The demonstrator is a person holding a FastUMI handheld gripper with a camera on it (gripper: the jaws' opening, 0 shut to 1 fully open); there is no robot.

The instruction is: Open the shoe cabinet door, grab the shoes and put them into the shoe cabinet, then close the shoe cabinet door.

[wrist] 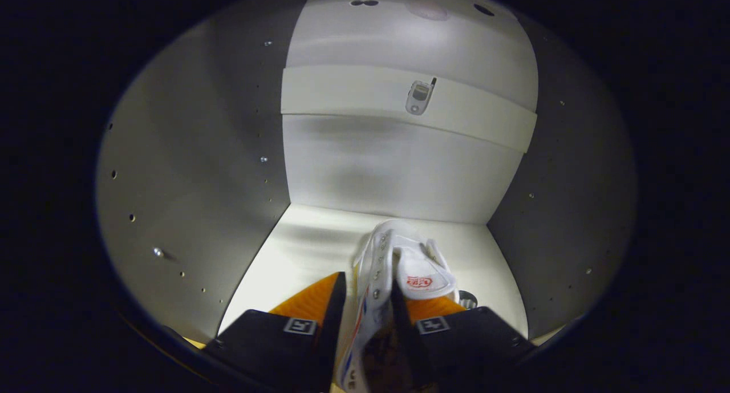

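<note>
One clamped shoe (399, 262), toe cabinet-ward.

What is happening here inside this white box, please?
A person's handheld tongs are shut on a white shoe, gripping one side of it, and hold it inside the open shoe cabinet, over its bottom shelf. A crossbar runs along the back wall.

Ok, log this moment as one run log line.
stage: placing | fingers: shut on shoe | shoe: inside shoe cabinet, over its floor | door: open
</note>
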